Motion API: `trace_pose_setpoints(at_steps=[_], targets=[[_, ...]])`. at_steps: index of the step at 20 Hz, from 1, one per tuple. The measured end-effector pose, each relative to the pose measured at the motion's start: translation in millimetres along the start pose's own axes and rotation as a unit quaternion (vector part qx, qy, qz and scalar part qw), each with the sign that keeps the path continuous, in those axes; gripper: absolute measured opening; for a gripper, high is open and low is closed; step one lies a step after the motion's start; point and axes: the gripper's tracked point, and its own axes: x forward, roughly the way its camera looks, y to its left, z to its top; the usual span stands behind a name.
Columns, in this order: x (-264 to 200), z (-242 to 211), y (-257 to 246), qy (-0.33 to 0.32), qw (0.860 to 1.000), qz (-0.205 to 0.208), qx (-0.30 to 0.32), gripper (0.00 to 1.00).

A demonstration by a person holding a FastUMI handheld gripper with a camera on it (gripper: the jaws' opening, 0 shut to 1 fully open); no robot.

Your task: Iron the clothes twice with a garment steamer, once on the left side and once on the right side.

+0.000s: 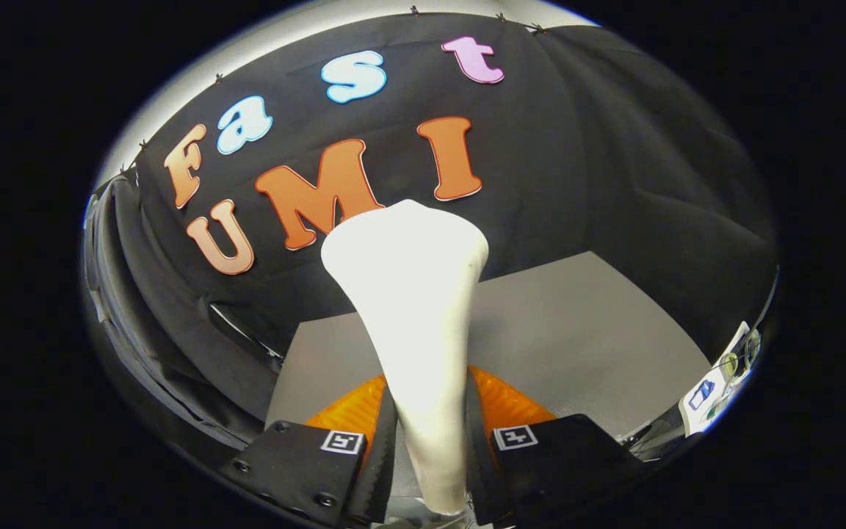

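Tongs first: the handheld gripper (pixel 430 448), low in the middle of the frame, has its two fingers (pixel 375 470) closed narrowly on the slim lower neck of a cream-white plastic garment steamer (pixel 412 294). One finger presses each side of the handle, so the tool is firmly grasped, the gap no wider than the handle itself. From that grip the steamer rises toward the centre of the frame and flares into a broad rounded head, which stands in front of the black cloth booth wall (pixel 577 162).

Below and beyond the head lies a flat grey tabletop (pixel 577 323), running toward the lower right. Something ribbed and orange (pixel 353 411) shows just behind the fingers on both sides of the handle; it may be part of the gripper's own body, but the fisheye bend makes that hard to settle. At the far lower right edge sits a small white card or packet (pixel 706 400), too blurred to identify.

As for progress, my judgement is that the pick-up is done and little else. No garment can be made out ahead of the steamer head, so neither the left pass nor the right pass looks started. Both strokes appear to remain.
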Motion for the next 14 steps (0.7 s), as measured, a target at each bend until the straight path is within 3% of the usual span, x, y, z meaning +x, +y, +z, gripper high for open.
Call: trace_pose_setpoints(at_steps=[14], targets=[[-78.7,2.4,92.8,-0.062,0.996,0.066,-0.002,0.5]])
